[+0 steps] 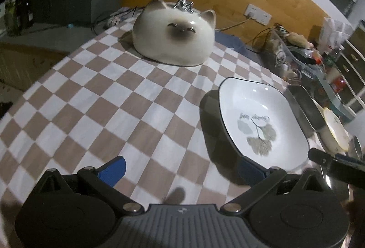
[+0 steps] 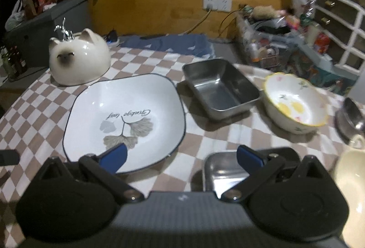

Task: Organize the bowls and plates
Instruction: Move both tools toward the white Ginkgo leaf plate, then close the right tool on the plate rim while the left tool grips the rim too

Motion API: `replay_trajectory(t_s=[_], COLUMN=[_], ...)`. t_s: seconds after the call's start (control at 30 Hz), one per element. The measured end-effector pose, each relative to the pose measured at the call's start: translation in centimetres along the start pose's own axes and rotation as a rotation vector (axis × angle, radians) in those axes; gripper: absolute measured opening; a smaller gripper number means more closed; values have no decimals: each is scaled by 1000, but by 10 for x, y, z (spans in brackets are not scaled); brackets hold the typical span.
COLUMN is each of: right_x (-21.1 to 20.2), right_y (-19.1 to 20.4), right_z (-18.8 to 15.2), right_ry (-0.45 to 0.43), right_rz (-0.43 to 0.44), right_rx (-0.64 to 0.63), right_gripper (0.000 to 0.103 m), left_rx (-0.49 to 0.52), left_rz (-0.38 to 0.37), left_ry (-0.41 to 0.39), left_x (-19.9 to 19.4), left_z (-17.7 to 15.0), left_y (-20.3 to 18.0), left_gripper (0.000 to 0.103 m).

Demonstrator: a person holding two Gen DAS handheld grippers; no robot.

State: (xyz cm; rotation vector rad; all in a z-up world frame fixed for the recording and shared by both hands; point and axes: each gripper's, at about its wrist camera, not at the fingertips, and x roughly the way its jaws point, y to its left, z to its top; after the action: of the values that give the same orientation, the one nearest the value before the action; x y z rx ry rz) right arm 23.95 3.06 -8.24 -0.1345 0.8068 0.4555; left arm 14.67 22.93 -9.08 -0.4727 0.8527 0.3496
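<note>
A square white plate point(image 2: 123, 115) with a dark rim and a leaf print lies on the checked tablecloth point(image 2: 194, 140). My right gripper point(image 2: 182, 159) is open, its left fingertip over the plate's near rim and its right fingertip over a small steel tray point(image 2: 219, 170). My left gripper point(image 1: 182, 170) is open too, with its right fingertip at the near corner of the plate point(image 1: 257, 115). An upturned cat-shaped bowl point(image 1: 175, 36) point(image 2: 79, 61) sits far left. A steel rectangular tray point(image 2: 221, 86), a yellow-rimmed floral bowl point(image 2: 294, 104), a round steel bowl point(image 2: 351, 115) and a cream cup point(image 2: 351, 179) stand to the right.
A blue cloth point(image 2: 173, 44) lies at the table's far edge. A box of clutter point(image 2: 269, 38) and white-framed drawers point(image 2: 342, 27) stand at the back right. A wall socket point(image 2: 216, 3) with cables is behind. The table edge curves away on the left point(image 1: 34, 88).
</note>
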Motion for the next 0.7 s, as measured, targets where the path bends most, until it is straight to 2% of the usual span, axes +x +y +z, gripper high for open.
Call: replay_trajectory(t_s=[0.1, 0.17, 0.23, 0.27, 0.4, 0.43, 0.5, 0.53, 0.6, 0.7], right_x=[20, 32, 47, 54, 80, 86, 96, 100, 106, 116], right_y=[-6, -10, -15, -18, -31, -33, -36, -38, -37, -38], right_z=[11, 17, 25, 28, 39, 41, 44, 47, 48, 52], right_ry=[26, 39, 58, 71, 119, 127, 138, 141, 144, 147], right_rz=[55, 89, 121, 136, 220, 236, 260, 267, 269, 286], right_rx=[17, 38, 60, 72, 136, 146, 157, 160, 162, 171], right_gripper=[103, 98, 86, 82, 55, 48, 39, 37, 34, 33], left_rx=[-43, -73, -107, -126, -178, -184, -188, -188, -183, -185], left_rz=[-35, -76, -132, -155, -206, -212, -227, -235, -250, -267], left_ry=[32, 55, 69, 75, 98, 101, 112, 119, 132, 141], left_x=[22, 36, 47, 52, 71, 75, 83, 86, 91, 99], left_z=[10, 17, 22, 25, 34, 36, 39, 40, 41, 41], left_y=[2, 2, 2, 2, 0, -2, -4, -5, -7, -7], left_gripper=[102, 100, 94, 87, 62, 58, 45, 42, 29, 18])
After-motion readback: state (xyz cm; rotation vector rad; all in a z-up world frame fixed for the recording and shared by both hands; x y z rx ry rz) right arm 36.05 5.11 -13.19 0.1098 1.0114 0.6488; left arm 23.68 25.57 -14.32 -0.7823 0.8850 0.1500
